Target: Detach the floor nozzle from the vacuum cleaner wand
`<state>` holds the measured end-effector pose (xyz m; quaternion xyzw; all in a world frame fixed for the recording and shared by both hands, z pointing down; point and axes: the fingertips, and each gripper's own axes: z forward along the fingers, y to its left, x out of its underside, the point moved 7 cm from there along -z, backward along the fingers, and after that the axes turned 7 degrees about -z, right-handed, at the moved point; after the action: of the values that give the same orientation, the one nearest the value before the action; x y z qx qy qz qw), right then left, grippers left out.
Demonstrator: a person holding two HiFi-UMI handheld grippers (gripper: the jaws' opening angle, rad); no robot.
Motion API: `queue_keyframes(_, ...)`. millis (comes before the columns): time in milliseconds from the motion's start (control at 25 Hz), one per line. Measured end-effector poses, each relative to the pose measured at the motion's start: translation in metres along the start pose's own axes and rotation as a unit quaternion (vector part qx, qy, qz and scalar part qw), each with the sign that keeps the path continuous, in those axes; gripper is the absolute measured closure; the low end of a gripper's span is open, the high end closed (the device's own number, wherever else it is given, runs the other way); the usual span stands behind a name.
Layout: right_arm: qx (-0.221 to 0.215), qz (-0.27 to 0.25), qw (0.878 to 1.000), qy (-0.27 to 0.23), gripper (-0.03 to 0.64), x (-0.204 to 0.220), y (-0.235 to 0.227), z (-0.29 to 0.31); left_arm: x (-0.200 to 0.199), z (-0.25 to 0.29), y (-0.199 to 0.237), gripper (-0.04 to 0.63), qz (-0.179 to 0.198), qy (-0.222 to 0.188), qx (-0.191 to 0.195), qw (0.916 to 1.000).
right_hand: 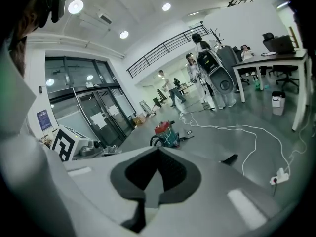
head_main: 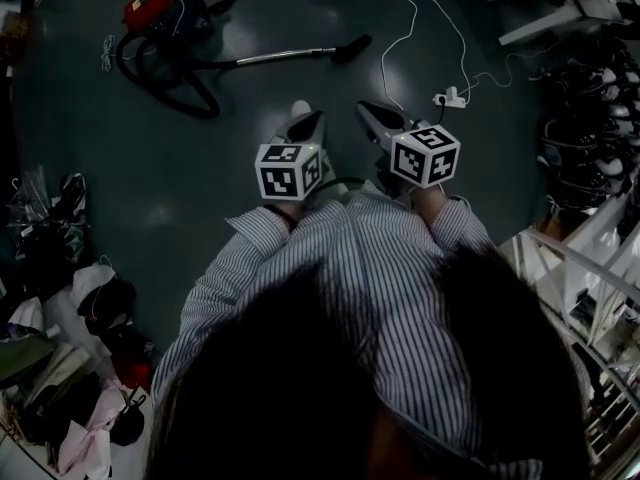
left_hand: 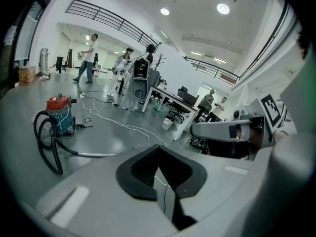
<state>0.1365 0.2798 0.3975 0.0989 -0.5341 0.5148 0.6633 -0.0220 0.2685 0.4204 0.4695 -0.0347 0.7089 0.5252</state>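
The black floor nozzle (head_main: 352,47) lies flat on the grey floor (head_main: 300,8), joined to the end of the silver wand (head_main: 285,56). The wand lies level, its other end meeting the black hose (head_main: 190,96) that loops to the red vacuum cleaner (head_main: 150,3).

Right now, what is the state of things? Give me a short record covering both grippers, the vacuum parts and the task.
left gripper: shut, empty, held above the floor
right gripper: shut, empty, beside the left one
vacuum cleaner: red, on the floor, far from both grippers
wand: lying on the floor
floor nozzle: on the wand's end
white cable: right of the nozzle
task: not yet begun
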Motion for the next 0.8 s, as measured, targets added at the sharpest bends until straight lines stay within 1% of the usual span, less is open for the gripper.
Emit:
queue_keyframes(160, 0.012, 0.012, 1.0, -0.01, 0.615, -0.03, -0.022, 0.047, -0.039, 0.028, 0.04, 0.589, 0.004, 0.003, -0.001, 1.0)
queue_keyframes(280, 0.013, 0.033, 0.999, -0.038, 0.615, -0.061, -0.042, 0.082, -0.08, 0.049, 0.071, 0.589, -0.004, -0.014, -0.003, 0.9999)
queue_keyframes(360, 0.007, 0.044, 0.997, -0.058, 0.615, -0.082, -0.052, 0.102, -0.107, 0.063, 0.087, 0.589, -0.009, -0.015, 0.005, 0.9998)
queue_keyframes(440, 0.012, 0.044, 0.996, -0.071, 0.615, -0.101, -0.06, 0.119, -0.129, 0.074, 0.102, 0.589, -0.003, -0.009, 0.013, 0.9999)
queue_keyframes(520, 0.025, 0.041, 0.996, -0.072, 0.615, -0.118, -0.067, 0.14, -0.147, 0.085, 0.117, 0.589, 0.011, 0.0, 0.01, 0.9999)
queue_keyframes(640, 0.042, 0.039, 0.996, -0.066, 0.615, -0.137, -0.078, 0.169, -0.161, 0.101, 0.139, 0.589, 0.008, 0.018, 0.009, 0.9998)
queue_keyframes(800, 0.051, 0.053, 0.995, -0.063, 0.615, -0.149, -0.09, 0.198, -0.168, 0.121, 0.156, 0.589, -0.001, 0.042, 0.021, 0.9989)
